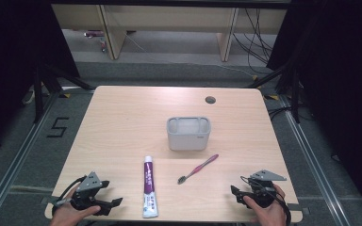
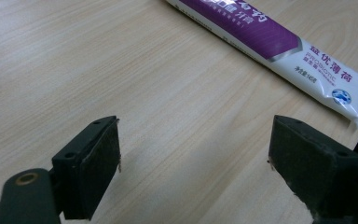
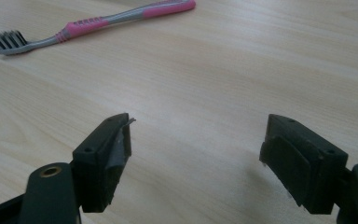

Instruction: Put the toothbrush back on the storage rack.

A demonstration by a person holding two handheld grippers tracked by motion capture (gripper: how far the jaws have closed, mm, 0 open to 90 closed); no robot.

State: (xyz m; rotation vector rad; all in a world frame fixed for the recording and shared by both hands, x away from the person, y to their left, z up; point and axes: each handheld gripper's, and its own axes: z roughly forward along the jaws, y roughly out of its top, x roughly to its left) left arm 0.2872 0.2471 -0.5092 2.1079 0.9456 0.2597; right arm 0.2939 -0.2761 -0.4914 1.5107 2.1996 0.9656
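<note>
Pale wood grain runs across the table [image 1: 122, 117], and both tools sit at its near edge, so nothing is in hand yet. Over on the left, the left gripper [image 1: 115, 201] rests low with its jaws spread wide and nothing between them; in the left gripper view the purple-and-white toothpaste tube [image 2: 279, 44] lies just beyond and to one side of that gap, flat on the wood, crimped end nearest. On the other side the right gripper [image 1: 235, 194] is likewise wide apart and bare, and the right gripper view looks across open table at the pink toothbrush [image 3: 98, 21], lying flat, dark bristles to the left, well apart from the pads. From the high view the tube [image 1: 149, 186] points lengthwise toward the grey holder [image 1: 188, 134] at mid-table, with the toothbrush [image 1: 198, 168] lying slantwise between tube and right hand. Now the risks, as I judge them: the tube is soft and flat, so a pinch near the crimp could let it droop or slide out; the brush handle is slim and low on the wood, so jaws coming down off-line may nudge it away rather than catch it; and the holder looks light enough to shift if an item is pushed in at a slant.
</note>
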